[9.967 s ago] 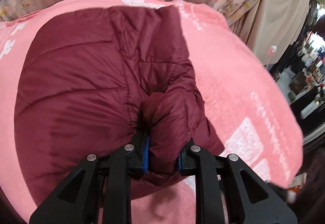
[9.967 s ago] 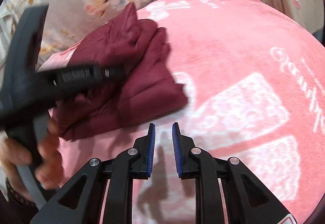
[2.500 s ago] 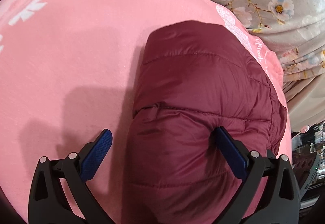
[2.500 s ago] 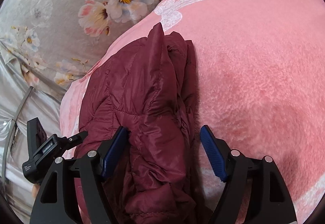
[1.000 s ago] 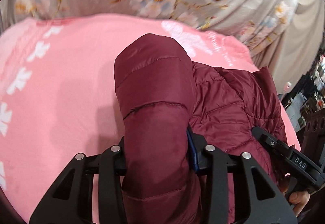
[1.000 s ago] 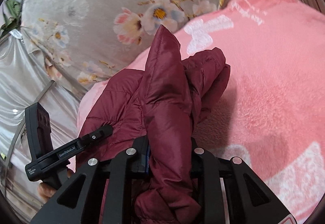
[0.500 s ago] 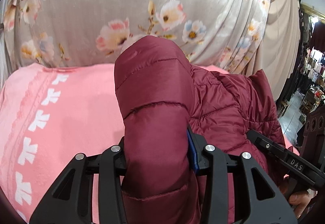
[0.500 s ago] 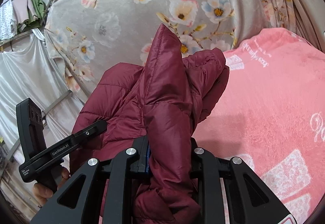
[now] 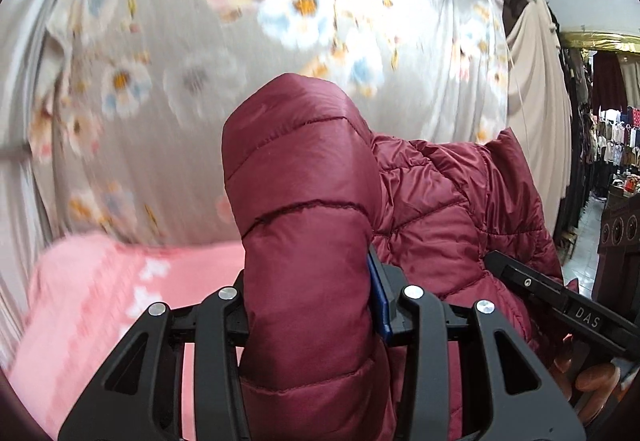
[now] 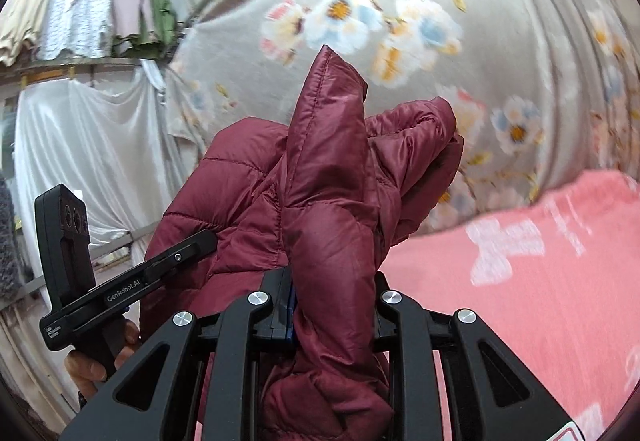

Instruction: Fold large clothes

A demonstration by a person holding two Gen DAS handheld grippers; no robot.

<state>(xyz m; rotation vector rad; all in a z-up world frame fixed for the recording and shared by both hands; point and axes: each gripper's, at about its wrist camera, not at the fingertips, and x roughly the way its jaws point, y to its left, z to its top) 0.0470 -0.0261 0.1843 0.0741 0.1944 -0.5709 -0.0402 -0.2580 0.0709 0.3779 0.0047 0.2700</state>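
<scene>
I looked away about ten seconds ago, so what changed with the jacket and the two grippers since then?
The maroon puffer jacket went from lying flat on the pink blanket to hanging in the air. The right gripper, then empty, now clamps a fold; the left gripper opened, then regripped. The blanket and floral curtain stayed unchanged.

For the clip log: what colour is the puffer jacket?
Dark maroon puffer jacket, clearest in the left wrist view.

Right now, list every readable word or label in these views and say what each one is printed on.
"DAS" on the right gripper body, seen from the left wrist.
"GenRobot.AI" on the left gripper body, seen from the right wrist.
Small white label near that gripper's handle: too small to read.
White lettering on the pink blanket: blurred, unreadable.
</scene>
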